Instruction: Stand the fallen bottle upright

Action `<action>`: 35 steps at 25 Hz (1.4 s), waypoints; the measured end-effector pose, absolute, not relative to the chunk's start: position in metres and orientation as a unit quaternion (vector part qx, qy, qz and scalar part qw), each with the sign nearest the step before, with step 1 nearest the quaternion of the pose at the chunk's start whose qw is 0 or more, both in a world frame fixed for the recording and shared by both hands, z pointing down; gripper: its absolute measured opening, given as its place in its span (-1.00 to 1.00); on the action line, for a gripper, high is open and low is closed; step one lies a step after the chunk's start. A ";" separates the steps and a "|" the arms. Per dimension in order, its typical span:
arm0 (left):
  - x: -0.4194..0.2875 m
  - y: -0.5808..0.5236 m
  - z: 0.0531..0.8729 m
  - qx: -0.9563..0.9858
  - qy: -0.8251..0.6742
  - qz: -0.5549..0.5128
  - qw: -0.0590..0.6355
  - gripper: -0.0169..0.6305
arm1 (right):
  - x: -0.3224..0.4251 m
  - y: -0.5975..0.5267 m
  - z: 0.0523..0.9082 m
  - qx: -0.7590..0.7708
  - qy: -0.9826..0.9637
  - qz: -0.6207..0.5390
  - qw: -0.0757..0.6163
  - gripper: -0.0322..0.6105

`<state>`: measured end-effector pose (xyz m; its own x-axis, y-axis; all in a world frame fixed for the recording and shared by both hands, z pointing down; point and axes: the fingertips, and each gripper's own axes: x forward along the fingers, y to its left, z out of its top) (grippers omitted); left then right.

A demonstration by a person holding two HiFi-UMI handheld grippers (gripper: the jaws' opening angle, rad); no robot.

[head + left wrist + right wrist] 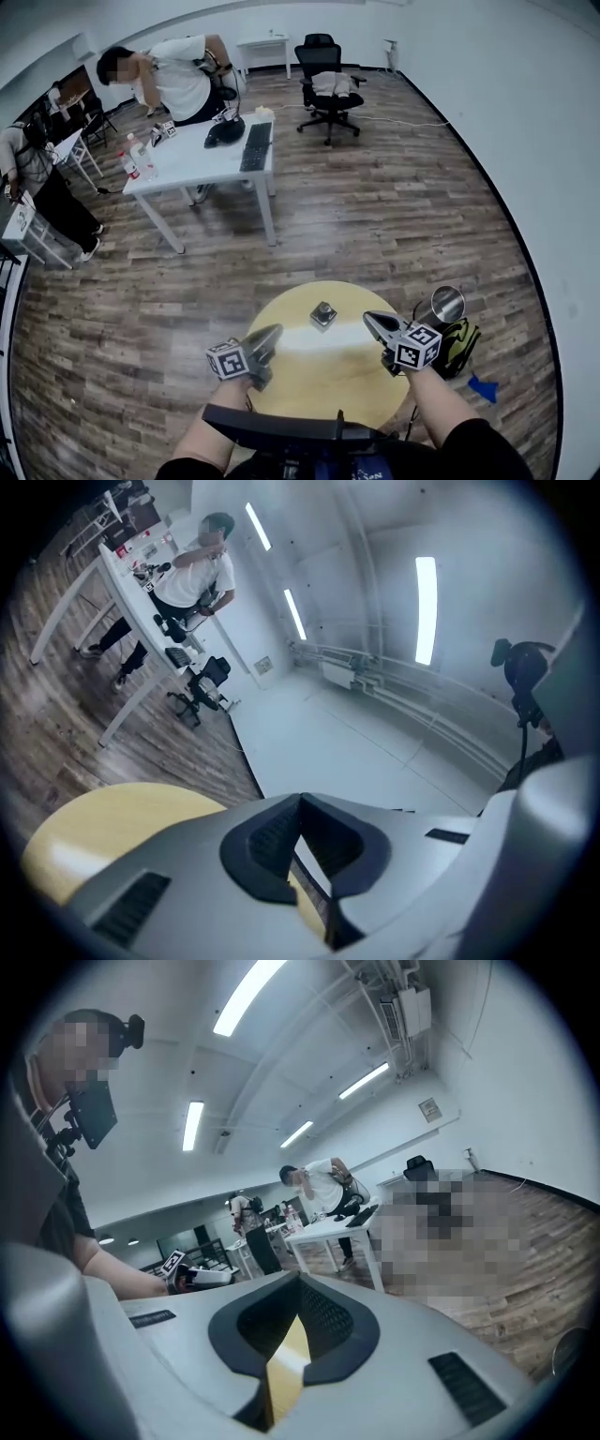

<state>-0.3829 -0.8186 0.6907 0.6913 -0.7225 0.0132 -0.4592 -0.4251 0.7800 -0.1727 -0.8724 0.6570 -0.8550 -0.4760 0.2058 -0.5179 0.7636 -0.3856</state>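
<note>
Bottle (323, 314) stood near the middle of the round yellow tabletop (323, 380), apparently upright as seen from above, clear of both tools. Left gripper (275, 331) was held just beside it on the left, jaws clenched together on nothing. Right gripper (370, 319) was held just beside it on the right, jaws likewise pressed together and empty. A metal cup (447, 304) and a backpack (461, 345) sat beyond the tabletop's right edge.

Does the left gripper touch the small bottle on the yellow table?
Apart. In the head view, a strip of bare yellow table separates the left gripper from the bottle; its jaws are shut on nothing.
</note>
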 end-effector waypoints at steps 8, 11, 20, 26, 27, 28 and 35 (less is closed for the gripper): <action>-0.412 -0.779 0.611 0.857 -0.353 -0.165 0.337 -0.87 | -0.185 -0.834 0.591 0.301 -0.936 0.185 0.015 -0.85; -0.405 -0.767 0.588 0.867 -0.357 -0.150 0.313 -0.87 | -0.178 -0.822 0.569 0.301 -0.937 0.175 0.005 -0.85; -0.333 -0.735 0.540 0.871 -0.405 -0.124 0.250 -0.87 | -0.100 -0.798 0.517 0.273 -0.952 0.141 -0.003 -0.86; -0.270 -0.704 0.517 0.866 -0.431 -0.126 0.219 -0.87 | -0.054 -0.783 0.506 0.231 -0.963 0.141 0.006 -0.86; -0.264 -0.699 0.517 0.864 -0.438 -0.124 0.215 -0.87 | -0.050 -0.782 0.507 0.225 -0.964 0.143 0.007 -0.86; -0.259 -0.695 0.517 0.862 -0.446 -0.120 0.210 -0.87 | -0.046 -0.782 0.508 0.221 -0.964 0.145 0.007 -0.86; -0.255 -0.680 0.512 0.863 -0.461 -0.089 0.186 -0.87 | -0.044 -0.782 0.505 0.217 -0.966 0.143 0.000 -0.86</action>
